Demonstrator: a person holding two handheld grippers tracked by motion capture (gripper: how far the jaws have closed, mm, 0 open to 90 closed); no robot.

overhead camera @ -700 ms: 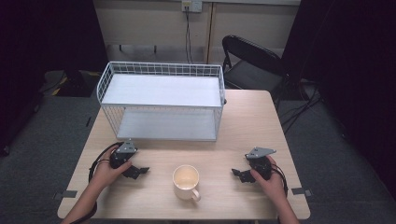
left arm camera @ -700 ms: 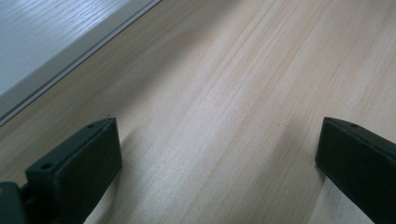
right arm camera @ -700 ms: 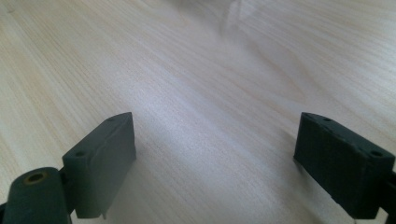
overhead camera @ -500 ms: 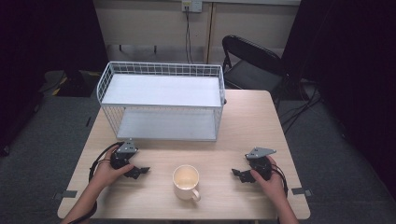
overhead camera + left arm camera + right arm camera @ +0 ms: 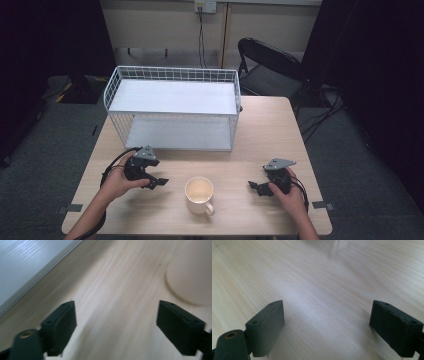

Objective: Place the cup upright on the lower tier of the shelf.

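Observation:
A cream mug (image 5: 199,194) stands upright near the table's front edge, its handle toward the front right. My left gripper (image 5: 159,182) rests low over the table just left of the mug and points at it. Its jaws are open with nothing between them. In the left gripper view the mug (image 5: 192,272) sits at the upper right, beyond the right pad (image 5: 180,327). My right gripper (image 5: 255,187) is to the right of the mug and farther from it, open, with bare wood between its pads (image 5: 265,326).
A white wire basket rack (image 5: 172,107) with a flat white top and a lower shelf fills the table's back half. Its base edge (image 5: 25,265) lies close to my left gripper. A black chair (image 5: 270,67) stands behind the table.
My left gripper has edged slightly right, toward the mug. The right gripper and the mug have stayed put.

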